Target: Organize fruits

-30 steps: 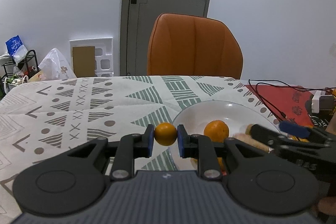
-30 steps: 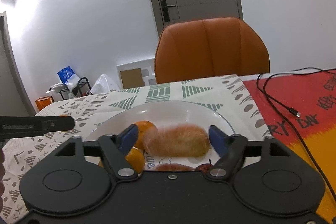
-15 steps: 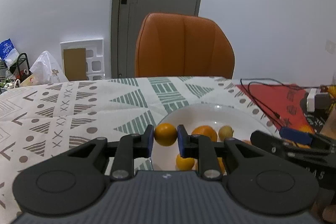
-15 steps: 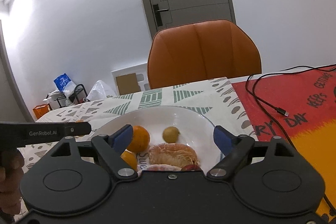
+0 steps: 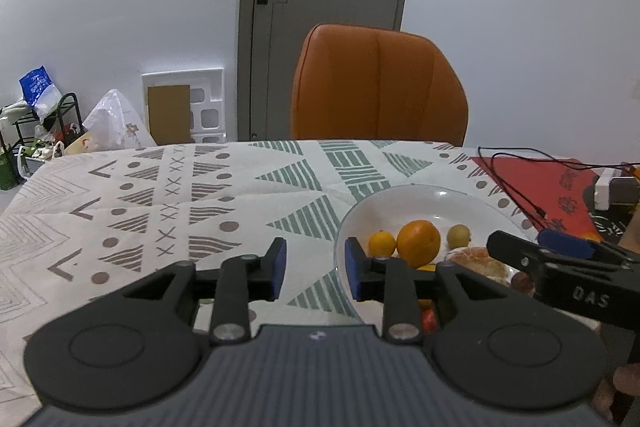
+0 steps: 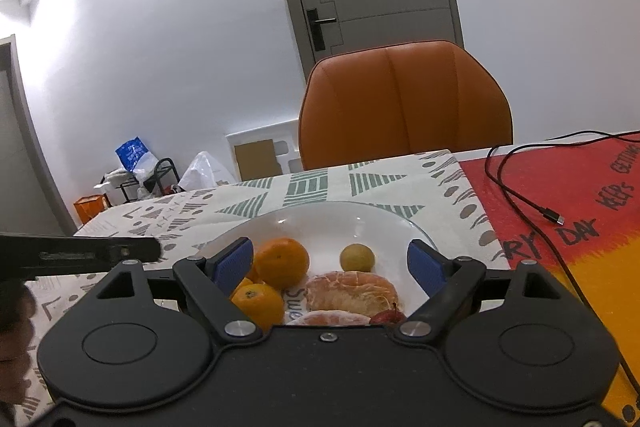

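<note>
Left gripper (image 5: 314,269): jaws have just been opening, blue pads parted with nothing between them, poised over the patterned cloth at the plate's left edge.
Small orange fruit (image 5: 382,243): sits on the white plate (image 5: 400,199), just left of the big orange (image 5: 419,242).
Right gripper (image 6: 330,265): spread wide, empty, hanging over the near side of the plate; pads clear of every fruit.
Plate contents: big orange, a small yellow-green fruit (image 6: 357,257) behind, a peeled citrus (image 6: 352,291) in front, another orange (image 6: 258,303) at near left, a red fruit (image 6: 387,317) peeking over the gripper body.
Surface (image 5: 160,195): covered by a cloth with grey and green shapes; red mat (image 6: 560,203) to the right with a black cable (image 6: 516,195) across it.
Background: orange chair (image 5: 378,87) at the far edge, grey door behind.
</note>
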A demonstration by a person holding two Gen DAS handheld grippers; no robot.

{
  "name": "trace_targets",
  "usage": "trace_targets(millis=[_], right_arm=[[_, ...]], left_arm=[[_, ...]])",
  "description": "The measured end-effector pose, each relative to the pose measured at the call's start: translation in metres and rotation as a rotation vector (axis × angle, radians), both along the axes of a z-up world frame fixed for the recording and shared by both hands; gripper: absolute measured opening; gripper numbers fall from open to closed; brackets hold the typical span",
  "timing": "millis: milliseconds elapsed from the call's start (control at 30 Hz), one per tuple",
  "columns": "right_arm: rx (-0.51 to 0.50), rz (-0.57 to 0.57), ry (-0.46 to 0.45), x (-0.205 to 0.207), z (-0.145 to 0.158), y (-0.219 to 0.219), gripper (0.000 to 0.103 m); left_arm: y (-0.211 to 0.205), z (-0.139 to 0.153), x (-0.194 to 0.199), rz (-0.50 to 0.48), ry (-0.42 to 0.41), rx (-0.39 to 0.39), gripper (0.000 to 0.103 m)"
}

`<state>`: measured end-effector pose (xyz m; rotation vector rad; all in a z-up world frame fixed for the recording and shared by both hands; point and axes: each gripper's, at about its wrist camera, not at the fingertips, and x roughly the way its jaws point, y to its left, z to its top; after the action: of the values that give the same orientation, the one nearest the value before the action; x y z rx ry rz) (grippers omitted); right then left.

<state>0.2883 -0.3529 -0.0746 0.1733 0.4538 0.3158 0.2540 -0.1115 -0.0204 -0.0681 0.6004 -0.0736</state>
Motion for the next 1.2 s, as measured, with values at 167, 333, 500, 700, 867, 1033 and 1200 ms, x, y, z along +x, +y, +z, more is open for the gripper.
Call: trace_targets(millis=[167, 333, 500, 700, 867, 1033, 1200], right_arm=[[0.003, 0.0, 0.016, -0.006, 0.011, 0.004, 0.089], [-0.026, 0.002, 0.019, -0.02, 0.019, 0.012, 0.09], [-0.027, 0.001, 0.02, -0.034, 0.024, 0.017, 0.095], [-0.008, 0.017, 0.017, -0.048, 0.029, 0.023, 0.1], [0.0, 0.035, -0.001, -0.062, 0.035, 0.029, 0.103], [0.0, 0.049, -0.019, -0.08, 0.041, 0.035, 0.103], [-0.019, 0.063, -0.031, -0.096, 0.047, 0.04, 0.103]], left_arm=[[0.009, 0.011, -0.014, 0.005, -0.013, -0.021, 0.041], [0.015, 0.017, -0.028, 0.005, -0.028, -0.021, 0.052], [0.022, 0.019, -0.042, 0.024, -0.041, -0.004, 0.073], [0.037, 0.027, -0.06, 0.066, -0.045, -0.003, 0.089], [0.047, 0.033, -0.079, 0.08, -0.056, -0.008, 0.089], [0.054, 0.038, -0.1, 0.105, -0.065, -0.004, 0.089], [0.063, 0.044, -0.117, 0.121, -0.06, -0.013, 0.089]])
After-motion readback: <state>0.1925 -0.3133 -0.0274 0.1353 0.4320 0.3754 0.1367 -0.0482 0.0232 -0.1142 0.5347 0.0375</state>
